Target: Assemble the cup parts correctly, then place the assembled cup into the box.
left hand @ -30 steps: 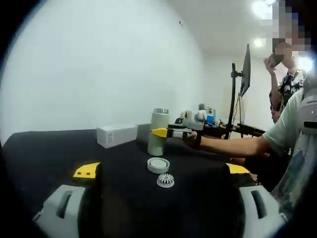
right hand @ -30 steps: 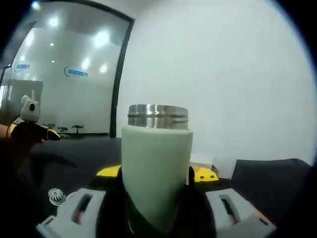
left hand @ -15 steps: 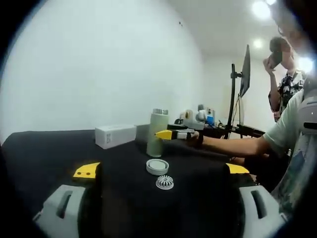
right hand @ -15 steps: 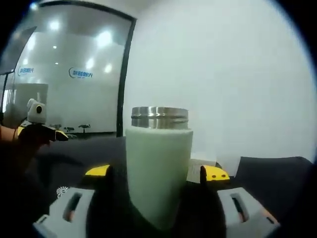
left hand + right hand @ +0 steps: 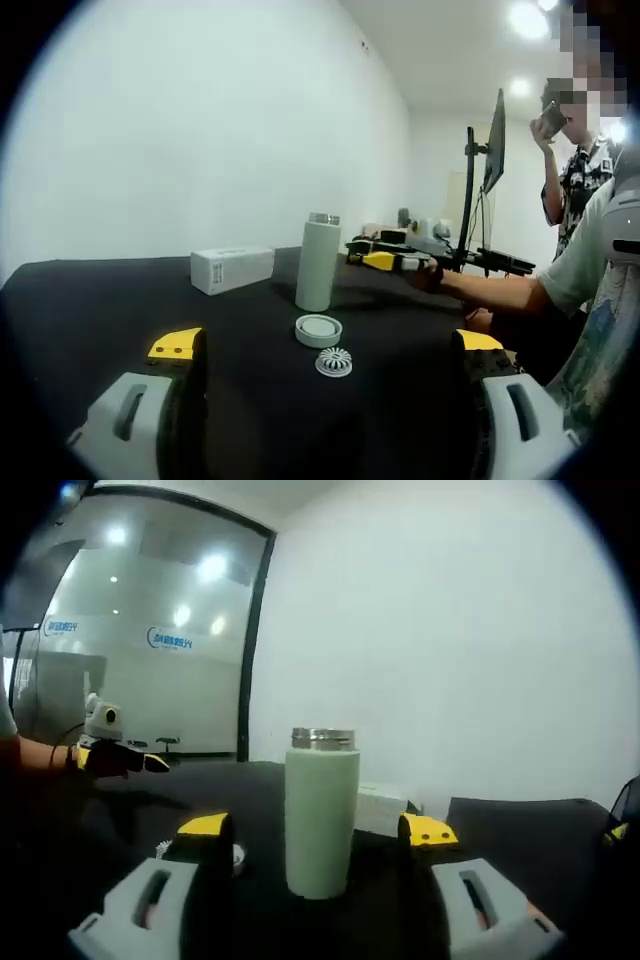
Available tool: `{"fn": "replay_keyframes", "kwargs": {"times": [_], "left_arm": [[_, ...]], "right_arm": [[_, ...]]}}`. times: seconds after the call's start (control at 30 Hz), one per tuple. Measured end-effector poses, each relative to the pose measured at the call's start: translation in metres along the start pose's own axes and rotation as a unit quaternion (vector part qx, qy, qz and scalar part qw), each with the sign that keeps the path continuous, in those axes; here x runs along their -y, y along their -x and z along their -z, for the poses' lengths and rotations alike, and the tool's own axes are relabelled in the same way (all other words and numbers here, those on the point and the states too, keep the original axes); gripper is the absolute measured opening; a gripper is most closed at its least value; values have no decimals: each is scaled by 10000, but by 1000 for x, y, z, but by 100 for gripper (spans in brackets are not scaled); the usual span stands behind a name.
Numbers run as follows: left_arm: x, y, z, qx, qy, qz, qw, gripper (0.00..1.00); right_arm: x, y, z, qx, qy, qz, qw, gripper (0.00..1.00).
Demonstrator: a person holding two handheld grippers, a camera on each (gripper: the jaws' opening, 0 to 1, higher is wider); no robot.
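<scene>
office or lab workroom | plain white walls | black-covered counter (image 5: 120, 300) | dark monitor on a black pole stand (image 5: 493, 150) at 2 o'clock, left gripper view | glass partition wall with blue logo lettering (image 5: 150, 640) at 10 o'clock, right gripper view | round ceiling lights (image 5: 527, 17)

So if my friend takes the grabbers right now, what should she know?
Left gripper: open, holding nothing, low over the black table.
Right gripper: open, holding nothing; the cup stands just ahead of its jaws.
Cup body: upright on the table, steel neck bare, no lid on.
Round lid and ribbed filter disc: lying loose in front of the cup.
White box: lying on the table beside the cup.
Done: cup stands on the table.
Left: fit the filter and lid onto the cup, then put the cup into the box.
</scene>
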State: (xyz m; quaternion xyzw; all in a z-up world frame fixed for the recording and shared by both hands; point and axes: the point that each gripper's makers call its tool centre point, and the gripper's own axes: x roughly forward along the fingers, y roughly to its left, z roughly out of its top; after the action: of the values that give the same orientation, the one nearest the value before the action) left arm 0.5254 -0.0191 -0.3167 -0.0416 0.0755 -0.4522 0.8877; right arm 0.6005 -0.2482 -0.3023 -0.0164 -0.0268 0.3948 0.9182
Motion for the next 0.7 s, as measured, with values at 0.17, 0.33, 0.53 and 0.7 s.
{"fn": "replay_keyframes", "kwargs": {"times": [0.17, 0.33, 0.53, 0.7], "left_arm": [[2, 2, 6, -37, -19, 31, 10000, 96], [-3, 7, 10, -87, -122, 21, 9999, 92], [-7, -9, 16, 2, -72, -15, 10000, 74], [3, -41, 37, -382, -574, -245, 9973, 60]], "right_arm": [[-48, 5, 19, -371, -96, -548, 9978, 43], [-87, -2, 34, -576, -70, -851, 9947, 43], [-94, 7, 31, -548, -81, -772, 9955, 43], [-74, 28, 22, -488, -90, -569, 9971, 43]]}}
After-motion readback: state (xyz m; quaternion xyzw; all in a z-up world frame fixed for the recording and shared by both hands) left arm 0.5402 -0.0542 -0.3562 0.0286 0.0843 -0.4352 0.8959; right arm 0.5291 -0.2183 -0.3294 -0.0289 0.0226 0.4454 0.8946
